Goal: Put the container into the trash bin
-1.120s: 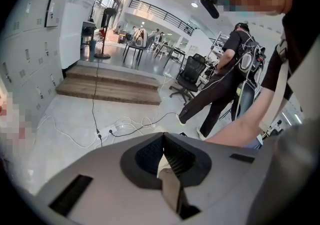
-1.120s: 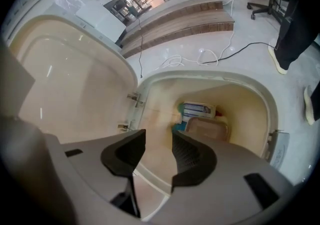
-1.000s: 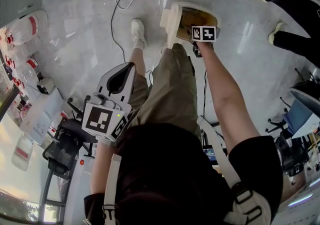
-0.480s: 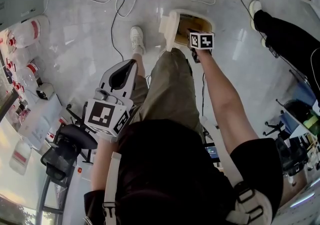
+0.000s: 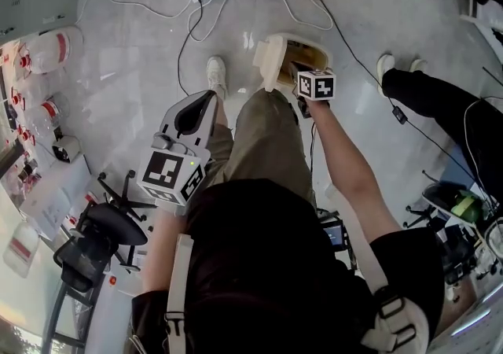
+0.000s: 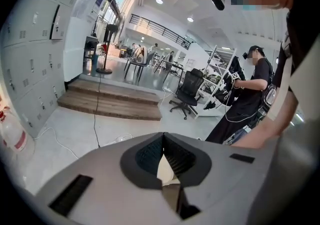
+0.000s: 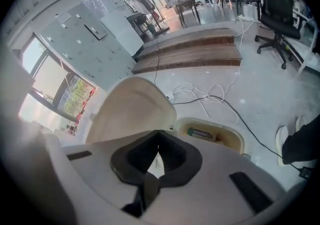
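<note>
My right gripper, closed and empty, hangs above the trash bin; container apparently deposited; next, withdraw clear.

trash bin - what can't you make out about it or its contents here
- Cream plastic trash bin, its inside, head view: the right hand-held gripper covers most of the opening.
- Labelled item in the bin, right gripper view: too small to identify.
- Bin's near rim and base, right gripper view: cut off by that gripper's body.
</note>
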`<state>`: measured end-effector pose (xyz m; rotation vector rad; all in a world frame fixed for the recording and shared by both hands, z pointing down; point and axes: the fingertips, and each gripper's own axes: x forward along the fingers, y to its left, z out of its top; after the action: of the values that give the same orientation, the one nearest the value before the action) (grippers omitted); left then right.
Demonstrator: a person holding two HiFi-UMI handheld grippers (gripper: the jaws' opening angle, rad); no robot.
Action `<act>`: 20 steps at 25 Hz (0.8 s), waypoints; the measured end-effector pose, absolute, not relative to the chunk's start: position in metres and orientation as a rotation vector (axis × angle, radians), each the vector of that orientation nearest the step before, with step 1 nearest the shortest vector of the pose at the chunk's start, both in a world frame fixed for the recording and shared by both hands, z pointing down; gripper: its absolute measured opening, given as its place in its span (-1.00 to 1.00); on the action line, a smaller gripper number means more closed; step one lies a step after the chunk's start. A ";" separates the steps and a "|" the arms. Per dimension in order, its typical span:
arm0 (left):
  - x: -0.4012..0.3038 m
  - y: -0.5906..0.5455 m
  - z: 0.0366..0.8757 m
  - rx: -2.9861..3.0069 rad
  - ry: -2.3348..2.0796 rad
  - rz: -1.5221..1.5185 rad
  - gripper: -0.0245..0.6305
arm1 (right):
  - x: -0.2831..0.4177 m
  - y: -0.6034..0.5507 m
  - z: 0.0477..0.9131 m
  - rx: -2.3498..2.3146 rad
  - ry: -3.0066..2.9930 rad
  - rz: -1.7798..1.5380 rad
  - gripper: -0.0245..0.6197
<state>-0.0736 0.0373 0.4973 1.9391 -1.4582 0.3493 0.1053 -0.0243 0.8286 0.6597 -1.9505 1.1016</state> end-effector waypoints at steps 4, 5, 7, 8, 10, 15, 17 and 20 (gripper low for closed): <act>-0.084 0.037 0.484 1.955 -1.468 0.312 -0.90 | 0.093 -0.022 0.791 0.654 -2.002 1.075 -0.88; -0.087 0.037 0.481 1.960 -1.472 0.307 -0.90 | 0.090 -0.021 0.782 0.645 -2.014 1.060 -0.88; -0.092 0.035 0.474 1.970 -1.476 0.293 -0.90 | 0.084 -0.020 0.762 0.625 -2.040 1.017 -0.88; -0.095 0.035 0.471 1.976 -1.476 0.287 -0.90 | 0.081 -0.020 0.752 0.619 -2.055 0.995 -0.88; -0.100 0.035 0.466 1.992 -1.473 0.283 -0.90 | 0.075 -0.020 0.731 0.618 -2.084 0.968 -0.88; -0.116 0.032 0.453 2.030 -1.471 0.274 -0.90 | 0.058 -0.025 0.677 0.647 -2.166 0.952 -0.88; -0.124 0.030 0.450 2.037 -1.478 0.266 -0.90 | 0.051 -0.026 0.656 0.654 -2.201 0.939 -0.88; -0.139 0.026 0.444 2.045 -1.488 0.253 -0.90 | 0.039 -0.028 0.624 0.666 -2.254 0.919 -0.88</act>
<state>-0.1387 0.0264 0.4439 2.0447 -1.4876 0.2528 0.0385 -0.0278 0.6240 0.6660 -2.2544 0.9188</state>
